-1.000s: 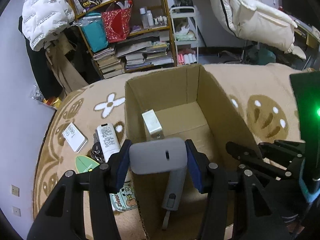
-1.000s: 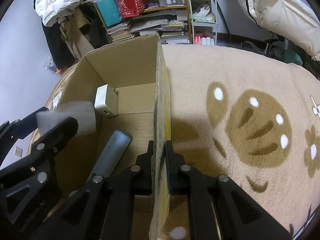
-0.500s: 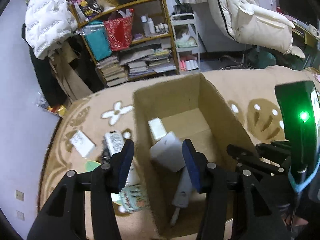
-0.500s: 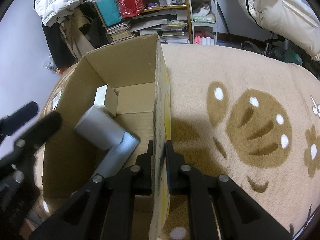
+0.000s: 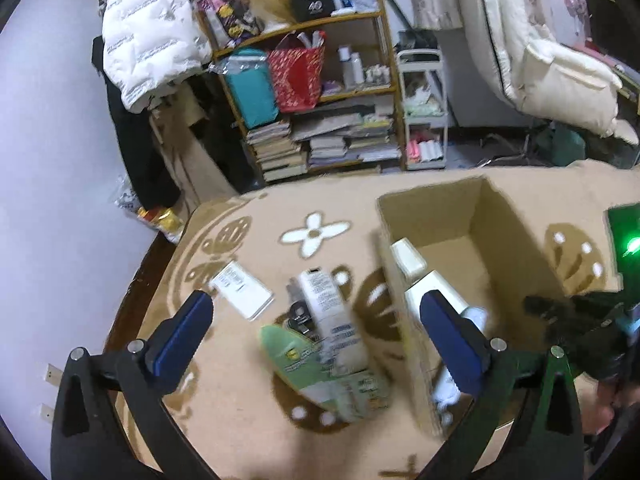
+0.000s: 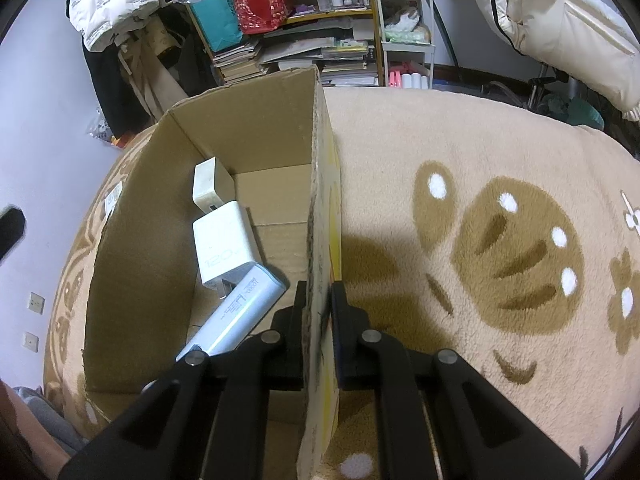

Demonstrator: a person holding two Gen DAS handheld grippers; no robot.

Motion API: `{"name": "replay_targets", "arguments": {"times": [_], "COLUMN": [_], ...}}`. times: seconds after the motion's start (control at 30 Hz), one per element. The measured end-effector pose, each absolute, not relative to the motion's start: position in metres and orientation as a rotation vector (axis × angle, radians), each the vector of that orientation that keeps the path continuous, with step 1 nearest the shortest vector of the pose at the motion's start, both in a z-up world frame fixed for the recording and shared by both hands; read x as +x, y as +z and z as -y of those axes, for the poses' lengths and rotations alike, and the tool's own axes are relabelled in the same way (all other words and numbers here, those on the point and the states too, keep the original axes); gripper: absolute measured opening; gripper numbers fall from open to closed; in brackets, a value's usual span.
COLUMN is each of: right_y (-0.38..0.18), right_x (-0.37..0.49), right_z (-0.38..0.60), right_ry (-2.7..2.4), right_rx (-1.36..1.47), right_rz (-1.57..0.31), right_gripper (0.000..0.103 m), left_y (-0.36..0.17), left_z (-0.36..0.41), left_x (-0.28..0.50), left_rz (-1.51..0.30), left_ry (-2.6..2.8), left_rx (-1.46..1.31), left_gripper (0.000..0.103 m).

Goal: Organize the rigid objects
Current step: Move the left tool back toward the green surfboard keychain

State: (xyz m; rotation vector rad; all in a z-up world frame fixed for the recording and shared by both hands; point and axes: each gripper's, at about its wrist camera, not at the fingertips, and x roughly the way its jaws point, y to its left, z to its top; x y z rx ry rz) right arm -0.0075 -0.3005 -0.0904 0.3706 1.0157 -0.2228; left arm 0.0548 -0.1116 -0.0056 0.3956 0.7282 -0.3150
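My left gripper (image 5: 316,336) hangs open and holds nothing, above loose items on the tan blanket: a white tube (image 5: 328,312), a green packet (image 5: 300,354), dark keys (image 5: 297,317) and a flat white box (image 5: 240,288). The open cardboard box (image 5: 432,208) stands just to their right. My right gripper (image 6: 318,308) is shut on the right wall of the cardboard box (image 6: 248,128). Inside lie a white charger (image 6: 224,244), a pale blue power bank (image 6: 236,316) and a small cream adapter (image 6: 210,184).
A cluttered bookshelf (image 5: 320,120) and a hanging white jacket (image 5: 148,52) stand beyond the blanket's far edge. The blanket (image 6: 480,200) spreads wide to the right of the box. A padded white chair (image 5: 540,64) is at the back right.
The left gripper let the white charger drop into the box, opened wide, and swung up and left over the loose items. The right gripper kept its hold on the box wall.
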Motion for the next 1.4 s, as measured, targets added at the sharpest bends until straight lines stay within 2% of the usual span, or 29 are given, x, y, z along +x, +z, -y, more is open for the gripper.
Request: {"name": "replay_targets", "arguments": {"times": [0.4,0.7,0.9,1.13,1.3,1.4], "right_y": [-0.089,-0.091,-0.091,-0.091,-0.091,-0.092], "right_x": [-0.004,-0.002,-0.002,-0.001,-0.002,-0.002], "right_z": [0.301,0.300,0.300,0.300,0.301,0.301], "right_ry": [-0.223,-0.224,-0.223,-0.223,-0.223,-0.223], "right_rx": [0.366,0.356,0.357,0.357,0.354,0.355], "right_rz": [-1.020,-1.034,-1.033,-1.033,-1.033,-1.033], "right_gripper": [0.010,0.010,0.010,0.010,0.010,0.010], "left_y": [-0.051,-0.094,-0.132,-0.147,-0.149,-0.150], "left_z": [0.050,0.042,0.038,0.039,0.040,0.042], "left_x": [0.092,0.112,0.118,0.119,0.121,0.122], "left_rz": [-0.865,-0.914,-1.015,-1.047,-1.051,-1.064], "left_ry": [-0.259,-0.146,-0.123,-0.105,-0.118,-0.153], "left_rx": [0.224,0.207,0.160,0.170,0.169,0.149], "left_gripper": [0.102,0.102,0.102,0.101,0.099,0.091]}}
